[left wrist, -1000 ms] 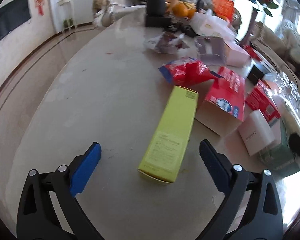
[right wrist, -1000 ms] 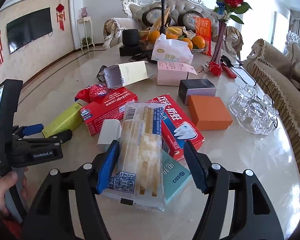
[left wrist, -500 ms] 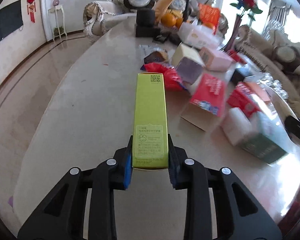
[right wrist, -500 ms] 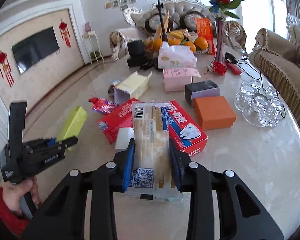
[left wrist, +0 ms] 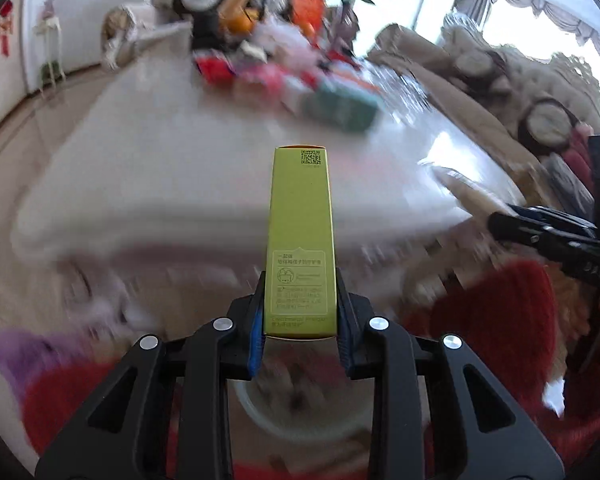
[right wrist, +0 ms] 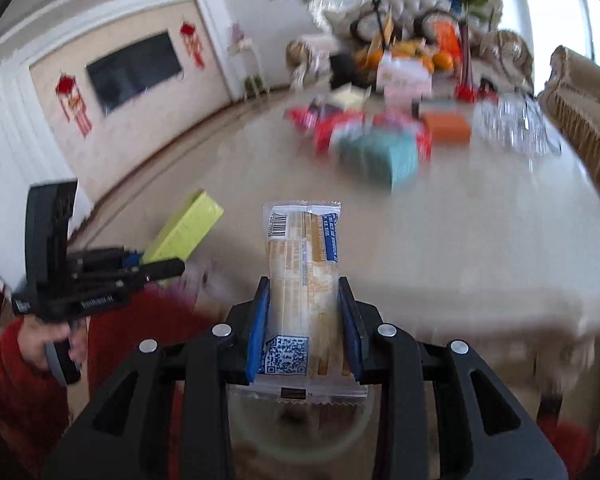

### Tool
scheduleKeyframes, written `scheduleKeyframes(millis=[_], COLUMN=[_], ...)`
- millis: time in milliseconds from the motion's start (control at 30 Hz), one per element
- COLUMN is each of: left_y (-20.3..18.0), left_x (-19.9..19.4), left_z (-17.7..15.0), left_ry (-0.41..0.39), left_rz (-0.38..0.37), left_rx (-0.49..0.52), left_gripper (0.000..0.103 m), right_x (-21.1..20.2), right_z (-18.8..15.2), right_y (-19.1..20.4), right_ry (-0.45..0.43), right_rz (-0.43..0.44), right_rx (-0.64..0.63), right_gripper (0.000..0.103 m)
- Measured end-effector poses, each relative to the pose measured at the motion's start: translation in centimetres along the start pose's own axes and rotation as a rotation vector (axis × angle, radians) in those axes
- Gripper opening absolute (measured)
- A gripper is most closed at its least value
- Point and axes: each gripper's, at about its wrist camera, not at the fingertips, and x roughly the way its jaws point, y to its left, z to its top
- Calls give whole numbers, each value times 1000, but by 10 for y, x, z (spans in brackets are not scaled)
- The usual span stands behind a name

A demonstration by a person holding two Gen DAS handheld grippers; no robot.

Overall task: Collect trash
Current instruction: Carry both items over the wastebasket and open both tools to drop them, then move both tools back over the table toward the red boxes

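My left gripper (left wrist: 300, 296) is shut on the near end of a long yellow-green box (left wrist: 300, 220), which sticks forward, lifted off the marble table (left wrist: 160, 184). My right gripper (right wrist: 303, 304) is shut on a clear snack wrapper (right wrist: 302, 256) with a barcode and QR code. Both hang at the table's near edge. The right wrist view shows the left gripper (right wrist: 156, 268) at the left with the box (right wrist: 188, 228). A round pale rim (left wrist: 260, 412), blurred, lies below the left gripper, and a similar rim (right wrist: 240, 412) below the right one.
Blurred boxes are piled further back on the table: a teal one (right wrist: 380, 156), red ones (right wrist: 332, 128), an orange one (right wrist: 446, 128). Glass cups (right wrist: 512, 128) stand at the right, a rose vase (right wrist: 468, 52) and fruit at the far end. A red sleeve (right wrist: 28, 380) fills the lower left.
Both grippers closed, the left on the yellow-green box and the right on the snack wrapper. They then lifted these and pulled back fast to the table's near edge.
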Motion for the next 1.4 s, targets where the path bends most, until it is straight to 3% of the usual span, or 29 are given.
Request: scheduleKeyframes(millis=[100,233,367,500,533,567,600,700,900,1033,1167,1267,1400], left_y=[-11,-15,-10,-4,1,1,5,15,25,25,32,31,37], left_x=[11,56,102,138,143,148,150,141,98,72,43,40,59], left_z=[-34,-69,-85,-95,-98,-103,-106,-105,-91,-70,-18,35,103], left_ry=[90,238,376,487,509,528,541,478,265,211,83,-2,-52], left_rz=[-8,-25,-32,-28,-11,5,9,-41,-46,-120,-82,-6,64], left_rx=[7,2,-8,-31,-48,-58,-71,-136,-190,-250,-230,-128,-29], left_gripper=[29,29,29,30,46,93,98,98,98,98,98,98,98], right_x=[15,53,100,126,130,133,133,127,96,41,2,11,46], right_z=[-32,-60,-78,-78,-76,-74,-72,-72,-62,-26,30,74,122], right_y=[4,3,-2,-5,-6,-6,-6,-10,-13,-1,-17,-43,-65], right_ry=[112,253,391,446,445,452,442,396,333,92,-165,-210,-190], right_rz=[-9,0,-5,-6,-19,-44,-69,-81,-31,-41,-173,-185,-193], right_rx=[17,27,32,19,14,0,-7,10,5,-114,-215,-219,-246], right_gripper=[31,31,31,33,45,57,76,79,79,79,79,79,79])
